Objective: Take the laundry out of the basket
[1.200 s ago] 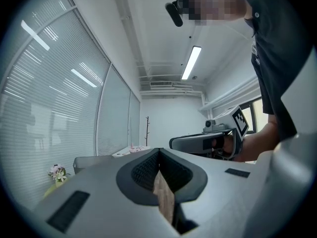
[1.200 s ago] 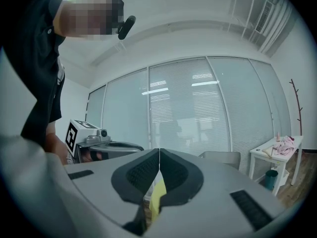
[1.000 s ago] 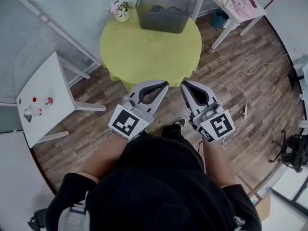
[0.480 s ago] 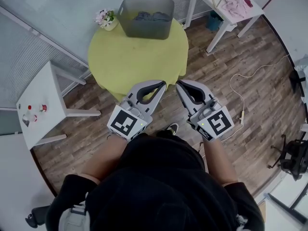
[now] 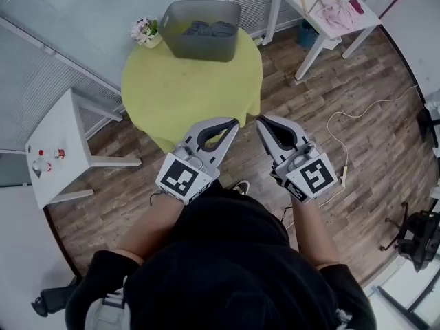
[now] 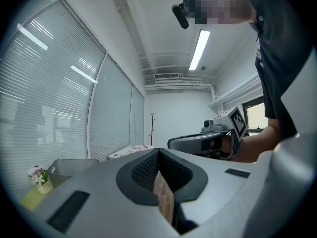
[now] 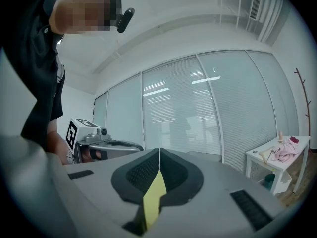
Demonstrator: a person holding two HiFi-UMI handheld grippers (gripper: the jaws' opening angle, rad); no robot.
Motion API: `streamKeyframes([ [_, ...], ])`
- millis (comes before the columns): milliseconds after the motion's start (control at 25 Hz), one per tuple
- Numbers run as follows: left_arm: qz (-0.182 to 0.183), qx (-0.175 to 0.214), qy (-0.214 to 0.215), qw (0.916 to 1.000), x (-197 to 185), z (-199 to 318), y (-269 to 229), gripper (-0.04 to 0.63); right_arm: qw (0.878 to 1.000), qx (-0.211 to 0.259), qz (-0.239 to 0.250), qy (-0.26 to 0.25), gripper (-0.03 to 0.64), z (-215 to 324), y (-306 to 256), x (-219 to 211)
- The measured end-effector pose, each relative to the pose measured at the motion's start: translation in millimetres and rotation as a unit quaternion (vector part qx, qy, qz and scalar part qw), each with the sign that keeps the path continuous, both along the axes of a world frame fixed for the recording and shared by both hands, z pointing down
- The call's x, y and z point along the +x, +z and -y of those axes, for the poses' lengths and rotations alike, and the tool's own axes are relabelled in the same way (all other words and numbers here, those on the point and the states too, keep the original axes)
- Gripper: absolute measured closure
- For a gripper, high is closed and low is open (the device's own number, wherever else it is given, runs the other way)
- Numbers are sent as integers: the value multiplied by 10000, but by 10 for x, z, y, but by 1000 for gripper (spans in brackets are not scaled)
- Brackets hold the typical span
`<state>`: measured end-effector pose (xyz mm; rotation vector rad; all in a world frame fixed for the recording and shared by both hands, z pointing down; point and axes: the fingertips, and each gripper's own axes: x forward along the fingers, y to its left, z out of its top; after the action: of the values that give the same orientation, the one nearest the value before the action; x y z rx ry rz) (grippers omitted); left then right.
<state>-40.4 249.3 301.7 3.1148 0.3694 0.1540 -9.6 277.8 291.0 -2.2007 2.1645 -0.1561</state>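
A grey basket [image 5: 200,29] stands at the far edge of a round yellow-green table [image 5: 192,81], with dark grey laundry [image 5: 209,27] inside it. My left gripper [image 5: 232,123] and right gripper [image 5: 262,122] hover side by side over the floor just short of the table's near edge, well away from the basket. Both are shut with nothing between the jaws. In the left gripper view the basket [image 6: 69,166] shows low at the left, and the left gripper [image 6: 159,151] has its jaw tips touching. The right gripper [image 7: 159,150] is likewise closed, with the table's yellow showing through behind.
A small flower pot [image 5: 146,31] sits on the table left of the basket. A white side table [image 5: 58,150] with small bottles stands at the left. Another white table [image 5: 330,9] with pink cloth and a hanger is at the back right. A cable [image 5: 357,112] lies on the wooden floor.
The view has shifted: table and basket sit further left and slightly closer than a second ago. Both grippers keep their pose, shut and side by side.
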Motion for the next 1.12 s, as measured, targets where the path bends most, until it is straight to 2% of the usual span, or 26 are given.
streamKeyframes([
  [520,-86,-175,-207,9996,587,642,94,586,9998,-172,-60,-128,591,647,66,537],
  [760,-171,-282,-295,9990,957,1192,149,586,9989,-386,-46,-259,591,1221,153,863],
  [1120,-91,-285,-286,9991,1333,2063,258,586,9974,-638,-139,-302,591,2070,205,1264],
])
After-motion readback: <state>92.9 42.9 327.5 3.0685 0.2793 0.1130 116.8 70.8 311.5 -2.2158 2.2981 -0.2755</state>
